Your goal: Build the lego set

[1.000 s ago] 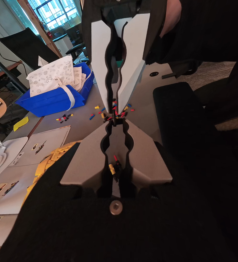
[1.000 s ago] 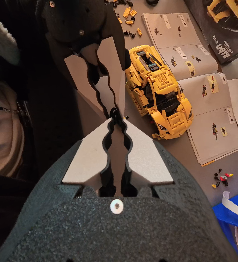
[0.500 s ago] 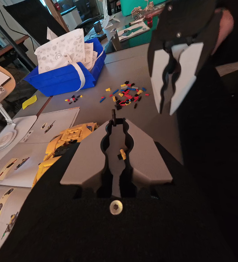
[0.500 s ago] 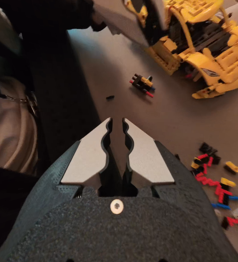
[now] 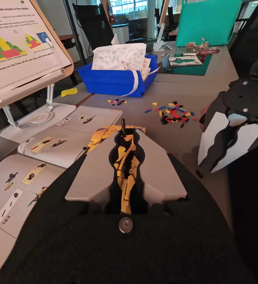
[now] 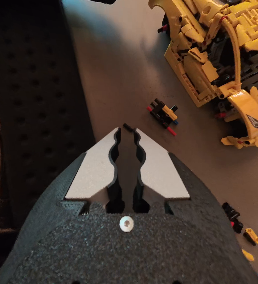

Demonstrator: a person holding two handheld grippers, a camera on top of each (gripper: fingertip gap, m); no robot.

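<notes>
My left gripper (image 5: 126,130) had swung over the yellow Lego car (image 6: 226,61), pinching a black pin (image 5: 123,124); my right gripper (image 6: 126,130) (jaws parted, empty) hovered by a loose black pin (image 6: 128,127).

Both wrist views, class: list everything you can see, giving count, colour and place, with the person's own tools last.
Yellow brick-built car: one, table centre.
Open instruction booklet: one, white, beside the car.
Blue plastic bin: one, holding white paper bags, table's far side.
Loose small pieces: many, red, black, yellow, blue, near the bin.
Small black-yellow subassembly: one, beside the car.
Short black pin: one, at the right gripper's tips.
Left gripper: shut on a black connector piece.
Right gripper: open.
</notes>
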